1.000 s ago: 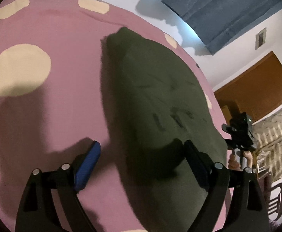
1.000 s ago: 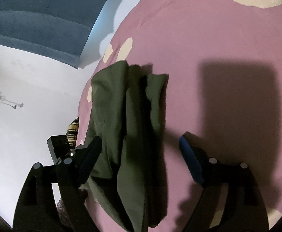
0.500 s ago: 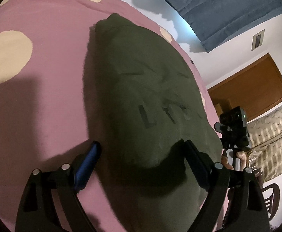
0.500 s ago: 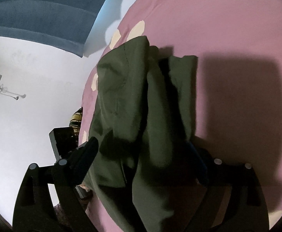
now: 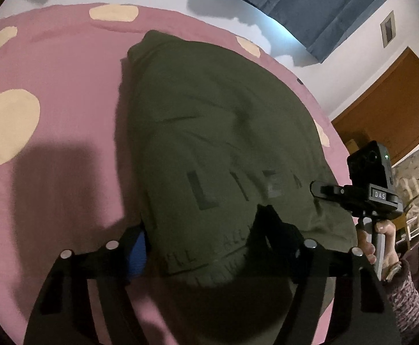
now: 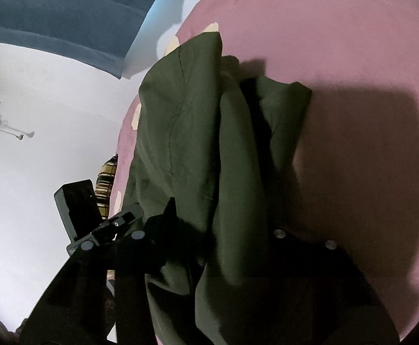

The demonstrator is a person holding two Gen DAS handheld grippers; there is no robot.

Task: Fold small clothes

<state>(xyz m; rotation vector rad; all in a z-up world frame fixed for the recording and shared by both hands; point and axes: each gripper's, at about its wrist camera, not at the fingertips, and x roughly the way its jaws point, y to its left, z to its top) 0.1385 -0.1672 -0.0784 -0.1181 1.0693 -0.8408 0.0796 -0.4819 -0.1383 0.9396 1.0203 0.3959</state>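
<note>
Grippers [image 5: 206, 244] [image 6: 209, 230] seemingly clamp olive shirt [image 5: 218, 132] on pink bedspread [image 5: 60, 66].

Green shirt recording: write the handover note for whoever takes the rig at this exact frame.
Left claw: open, straddling the near edge of the green shirt, not gripping.
Right claw: over the shirt's bunched side; fingertips hidden by cloth, grip unclear.
Shirt: lying on the pink spotted bedspread, printed side up, one side folded in layers.
Done: partial fold at best.
Left: grasp the near edge, fold, flatten.
</note>
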